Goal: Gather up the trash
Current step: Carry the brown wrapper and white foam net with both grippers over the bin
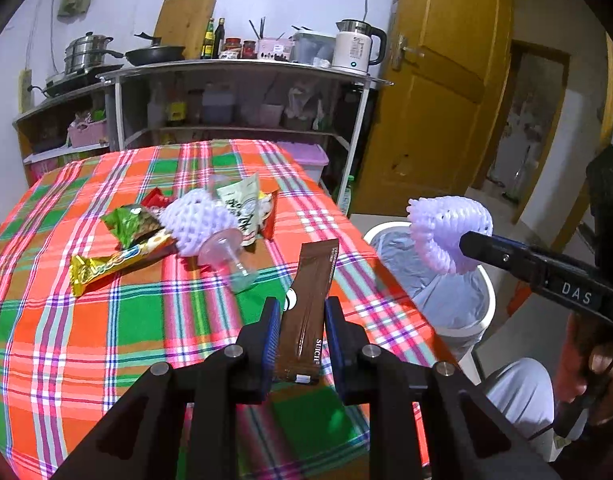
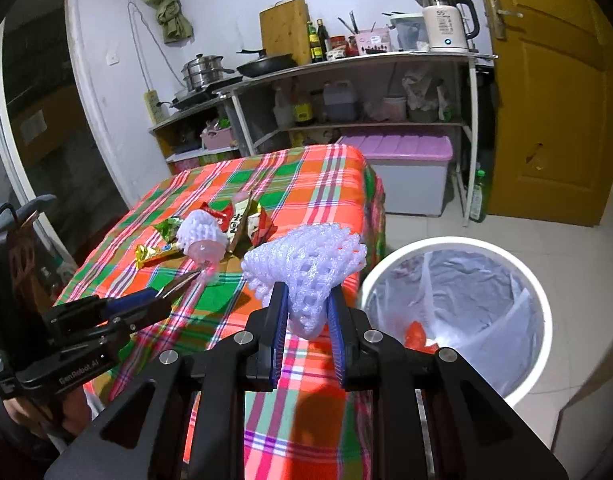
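My left gripper (image 1: pixel 302 308) is shut on a long brown sachet wrapper (image 1: pixel 316 276), held up off the plaid tablecloth (image 1: pixel 66 320). From the right wrist view, the left gripper (image 2: pixel 162 300) hangs over the table's near left part. My right gripper (image 2: pixel 306 296) is shut on a white foam fruit net (image 2: pixel 306 260) near the table's right edge, beside the white bin (image 2: pixel 542 312). In the left wrist view that foam net (image 1: pixel 446 232) hangs over the lined bin (image 1: pixel 486 320). On the table lies a pile: another foam net (image 1: pixel 194 220), a clear plastic cup (image 1: pixel 226 248), a gold wrapper (image 1: pixel 106 268), a green wrapper (image 1: pixel 128 222).
The bin holds a plastic liner and something red (image 2: pixel 416 336). Behind the table stands a metal shelf (image 1: pixel 242 68) with a kettle, pans and bottles. A purple-lidded box (image 2: pixel 410 152) sits on the floor; a yellow door (image 1: pixel 438 100) is at the right. A hand (image 1: pixel 602 368) grips the right handle.
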Demonstrator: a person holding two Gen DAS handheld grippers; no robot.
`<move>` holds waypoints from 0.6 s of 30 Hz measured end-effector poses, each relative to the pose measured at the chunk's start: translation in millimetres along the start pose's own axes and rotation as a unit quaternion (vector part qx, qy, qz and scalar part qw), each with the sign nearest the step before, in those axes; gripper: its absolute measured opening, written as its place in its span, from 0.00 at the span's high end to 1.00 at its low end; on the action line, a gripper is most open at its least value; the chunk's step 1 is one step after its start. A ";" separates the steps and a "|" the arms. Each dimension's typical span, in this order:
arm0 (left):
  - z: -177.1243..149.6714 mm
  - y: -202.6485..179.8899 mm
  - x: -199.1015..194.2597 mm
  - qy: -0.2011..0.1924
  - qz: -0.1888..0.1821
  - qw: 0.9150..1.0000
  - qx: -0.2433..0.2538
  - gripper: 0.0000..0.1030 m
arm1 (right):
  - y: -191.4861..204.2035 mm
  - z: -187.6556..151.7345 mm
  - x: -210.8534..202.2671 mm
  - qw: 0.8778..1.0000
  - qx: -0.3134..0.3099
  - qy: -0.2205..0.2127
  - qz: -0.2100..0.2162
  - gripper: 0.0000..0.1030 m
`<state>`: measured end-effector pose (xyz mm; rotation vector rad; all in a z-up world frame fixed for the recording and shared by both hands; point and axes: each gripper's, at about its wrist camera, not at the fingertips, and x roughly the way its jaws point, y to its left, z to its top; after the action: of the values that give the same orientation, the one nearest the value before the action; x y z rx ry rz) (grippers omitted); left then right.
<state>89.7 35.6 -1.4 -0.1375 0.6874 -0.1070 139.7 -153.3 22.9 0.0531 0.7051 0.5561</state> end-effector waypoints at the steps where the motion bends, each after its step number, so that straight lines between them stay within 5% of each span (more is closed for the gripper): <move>1: 0.8 -3.0 0.1 0.000 -0.002 1.000 0.002 0.78 | -2.0 -0.5 -2.5 1.000 0.002 -0.002 -0.002 0.80; 18: 22.5 -64.3 30.2 0.004 -0.045 0.998 0.039 0.78 | -53.7 -7.4 -32.5 0.998 0.040 -0.024 -0.044 0.80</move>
<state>123.8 -30.1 7.3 -0.0930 0.6838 -0.2199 139.9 -216.5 24.4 0.1100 0.6798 0.4409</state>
